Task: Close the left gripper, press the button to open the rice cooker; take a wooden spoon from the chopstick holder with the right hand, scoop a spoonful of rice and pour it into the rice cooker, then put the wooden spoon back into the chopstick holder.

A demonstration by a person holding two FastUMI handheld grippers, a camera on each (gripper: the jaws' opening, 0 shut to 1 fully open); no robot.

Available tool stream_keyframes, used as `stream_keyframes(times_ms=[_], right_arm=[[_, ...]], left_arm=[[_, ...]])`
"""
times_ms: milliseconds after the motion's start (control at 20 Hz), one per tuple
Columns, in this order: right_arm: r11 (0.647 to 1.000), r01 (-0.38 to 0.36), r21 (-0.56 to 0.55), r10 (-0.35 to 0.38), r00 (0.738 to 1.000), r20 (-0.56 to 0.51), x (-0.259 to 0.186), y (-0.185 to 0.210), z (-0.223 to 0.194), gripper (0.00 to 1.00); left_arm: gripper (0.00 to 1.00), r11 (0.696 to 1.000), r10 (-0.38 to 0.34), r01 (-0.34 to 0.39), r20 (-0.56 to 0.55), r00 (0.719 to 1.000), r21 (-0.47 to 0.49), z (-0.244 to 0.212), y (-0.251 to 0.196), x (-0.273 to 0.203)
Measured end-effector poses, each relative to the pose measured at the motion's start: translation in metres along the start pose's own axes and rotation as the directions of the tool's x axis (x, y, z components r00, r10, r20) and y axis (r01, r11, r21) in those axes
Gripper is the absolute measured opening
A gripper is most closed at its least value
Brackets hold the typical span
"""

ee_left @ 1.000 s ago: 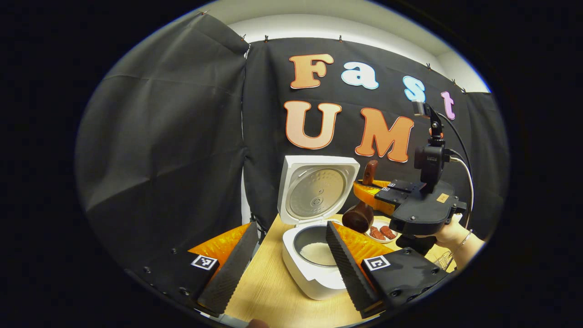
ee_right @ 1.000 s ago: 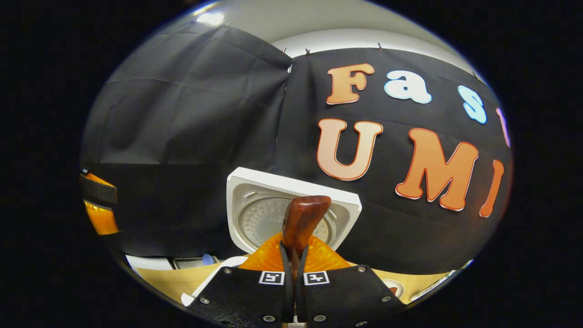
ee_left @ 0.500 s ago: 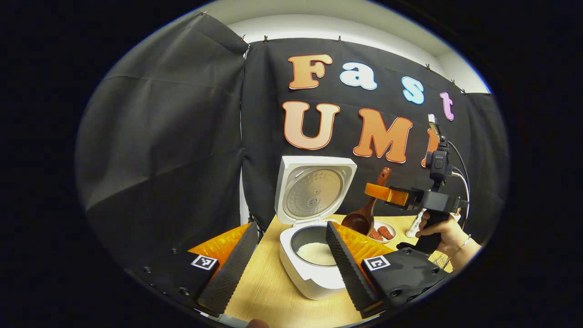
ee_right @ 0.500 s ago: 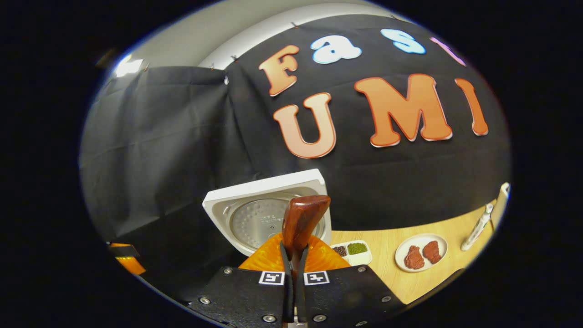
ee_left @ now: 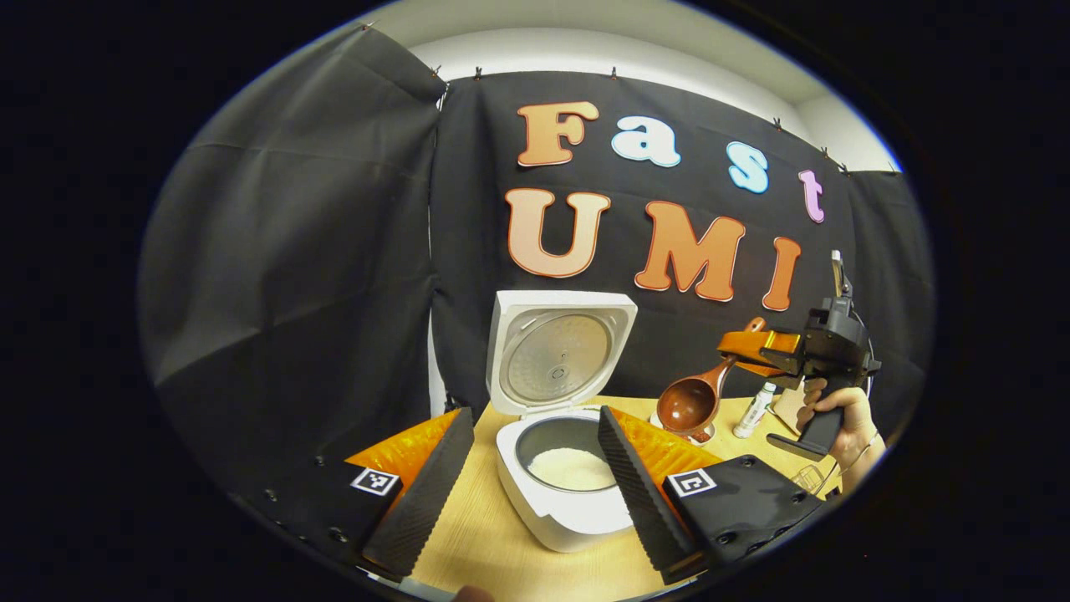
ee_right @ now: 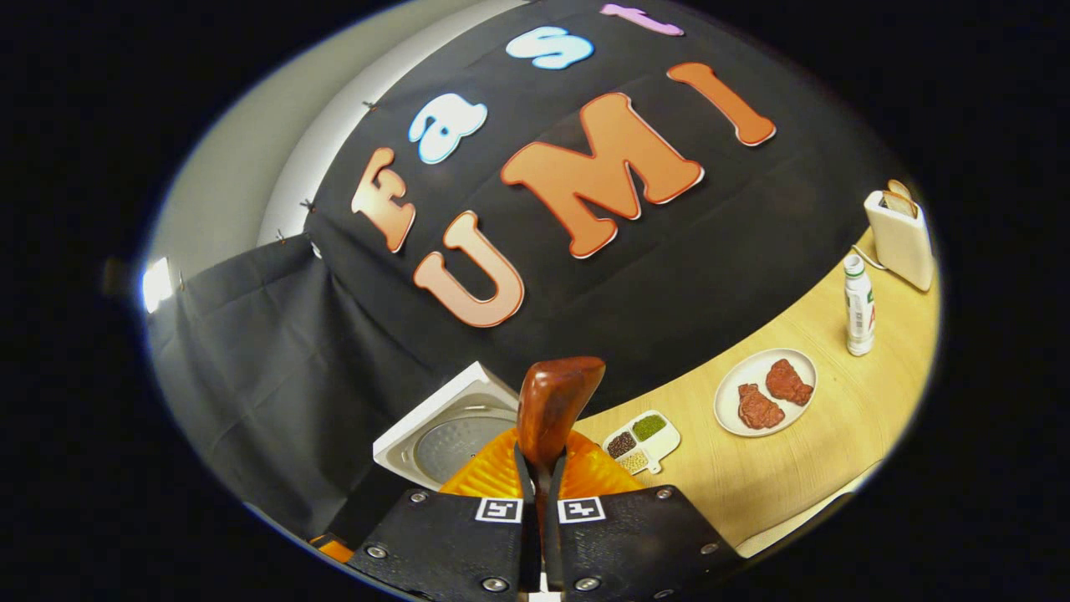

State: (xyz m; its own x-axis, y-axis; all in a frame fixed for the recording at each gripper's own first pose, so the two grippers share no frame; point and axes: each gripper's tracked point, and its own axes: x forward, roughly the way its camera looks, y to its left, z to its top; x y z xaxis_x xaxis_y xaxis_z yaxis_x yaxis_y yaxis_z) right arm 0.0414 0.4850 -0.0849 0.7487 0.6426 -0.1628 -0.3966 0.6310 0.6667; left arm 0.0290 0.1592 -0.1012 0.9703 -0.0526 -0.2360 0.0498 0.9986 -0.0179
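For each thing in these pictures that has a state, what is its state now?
Rice cooker: lid up, open, white rice inside.
Wooden spoon: held in the air, bowl looks empty.
Right hand-held gripper: shut on the spoon's handle.
Left hand-held gripper: open, holding nothing.
Plate: holds two reddish pieces.
Bottle: upright.

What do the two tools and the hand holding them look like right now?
Left tool: ribbed fingers, translucent orange backing, black body plates with square fiducial tags. Right tool: black pistol-grip body, orange front, a small mast on top; same tags and screws in its own view. The hand wears a thin bracelet.
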Motion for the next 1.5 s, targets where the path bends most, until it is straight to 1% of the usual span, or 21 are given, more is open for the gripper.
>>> stream_keyframes(times_ms=[100, 250, 400, 600, 850, 1000, 1150, 1300, 1500], right_arm=[[0.999, 0.026, 0.038, -0.028, 0.999, 0.034, -0.013, -0.017, 0.017, 0.01], [0.995, 0.092, 0.036, -0.095, 0.992, 0.085, -0.035, -0.052, 0.043, 0.01], [0.986, 0.154, 0.064, -0.161, 0.978, 0.133, -0.059, -0.088, 0.065, 0.01], [0.971, 0.215, 0.102, -0.230, 0.957, 0.178, -0.093, -0.132, 0.090, 0.01], [0.941, 0.328, 0.080, -0.338, 0.910, 0.242, -0.141, -0.187, 0.116, 0.01], [0.917, 0.388, 0.089, -0.398, 0.884, 0.246, -0.175, -0.220, 0.115, 0.01], [0.883, 0.463, 0.072, -0.466, 0.851, 0.244, -0.200, -0.254, 0.113, 0.01], [0.857, 0.510, 0.080, -0.513, 0.823, 0.244, -0.223, -0.281, 0.107, 0.01], [0.814, 0.579, 0.043, -0.572, 0.787, 0.234, -0.246, -0.312, 0.094, 0.01]], left_arm=[[1.00, 1.000, -0.015, 0.015, 0.008, 1.000, 0.004, 0.003, -0.008, 0.000], [1.00, 0.999, -0.029, 0.029, 0.011, 1.000, 0.013, 0.004, -0.018, 0.000], [1.00, 0.999, -0.054, 0.053, 0.016, 0.998, 0.004, 0.008, -0.032, 0.000], [1.00, 0.997, -0.072, 0.072, 0.023, 0.997, 0.011, 0.011, -0.044, 0.001], [1.00, 0.997, -0.082, 0.082, 0.014, 0.997, 0.003, 0.008, -0.053, 0.000], [1.00, 0.997, -0.076, 0.076, 0.013, 0.997, 0.010, 0.008, -0.054, -0.002], [1.00, 0.997, -0.075, 0.075, 0.014, 0.997, 0.015, 0.010, -0.055, -0.003], [1.00, 0.997, -0.066, 0.066, 0.014, 0.998, 0.033, 0.012, -0.054, -0.004], [1.00, 0.998, -0.054, 0.053, 0.010, 0.999, 0.036, 0.011, -0.051, -0.005]])
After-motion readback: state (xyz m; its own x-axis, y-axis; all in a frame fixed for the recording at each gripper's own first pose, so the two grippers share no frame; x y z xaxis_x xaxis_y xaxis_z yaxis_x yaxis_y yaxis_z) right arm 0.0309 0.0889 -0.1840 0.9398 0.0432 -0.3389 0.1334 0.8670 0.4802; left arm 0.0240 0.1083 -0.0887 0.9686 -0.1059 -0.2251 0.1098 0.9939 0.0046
